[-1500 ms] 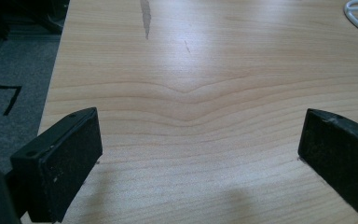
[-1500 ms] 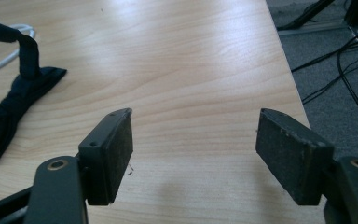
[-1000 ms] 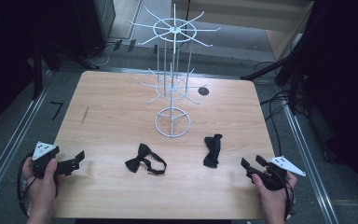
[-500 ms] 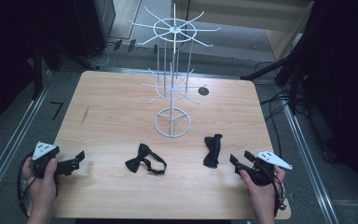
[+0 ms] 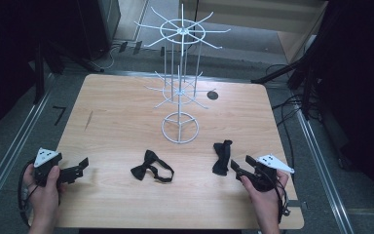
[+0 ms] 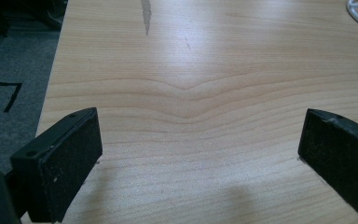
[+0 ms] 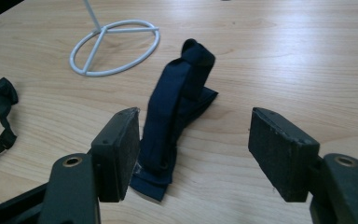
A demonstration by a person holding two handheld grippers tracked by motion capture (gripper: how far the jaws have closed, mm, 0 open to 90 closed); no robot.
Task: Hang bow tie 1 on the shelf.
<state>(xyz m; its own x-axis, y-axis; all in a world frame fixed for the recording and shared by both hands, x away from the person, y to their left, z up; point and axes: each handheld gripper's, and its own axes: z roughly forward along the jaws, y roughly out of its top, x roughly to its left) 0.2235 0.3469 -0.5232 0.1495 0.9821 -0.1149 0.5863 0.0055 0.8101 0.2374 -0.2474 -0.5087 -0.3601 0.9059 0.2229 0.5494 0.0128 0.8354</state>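
Right gripper point(image 5: 237, 167) at near right of table point(image 5: 126, 122), closing in on dark folded bow tie point(image 7: 177, 116); jaws apart, nothing clamped, tie's near end just inside left pad. Tie lies flat just in front of white wire rack point(image 5: 180, 127). Second bow tie point(image 5: 151, 171) lies mid-table, untouched. Left gripper point(image 6: 200, 154) rests at near left edge, jaws wide, bare wood between.

Step, as judged: approach before pickup. Next move calls for centring jaws over tie, lowering, pinching folded fabric firmly; rack hooks the likely destination.
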